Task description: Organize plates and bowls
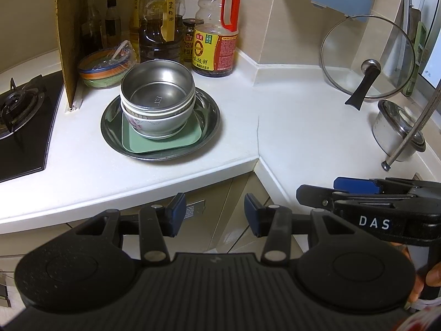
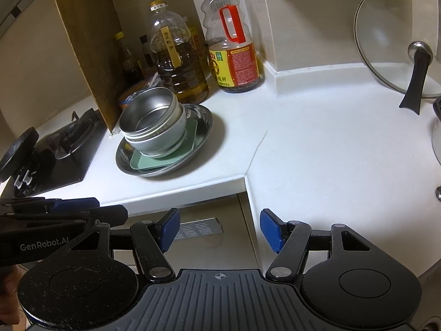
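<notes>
Nearest, both claws hang off the counter's front edge with nothing between their blue pads: the left gripper (image 1: 215, 215) stands part-way apart, the right gripper (image 2: 219, 230) a little wider, and each shows beside the other in its neighbour's view.

Beyond them, on the white counter (image 1: 289, 127), sits the stack, the landmark for everything else: a steel bowl (image 1: 157, 87) nested in more bowls, a patterned one among them, on a green square plate (image 1: 165, 143), all inside a round steel dish (image 1: 212, 115). It looks already gathered, so the job seems close to done, or ready to be carried as one.

If it is to be moved, I would take the dish by its rim at opposite sides, one claw each, and keep it level; the nested bowls tilt slightly and could slide.

Left of the stack are a brown board (image 1: 70, 41) and the gas hob (image 1: 22, 104). Behind it stand oil and sauce bottles (image 1: 216, 24). Well to its right lean a glass lid (image 1: 366, 55) and a steel pot (image 1: 397, 129).
</notes>
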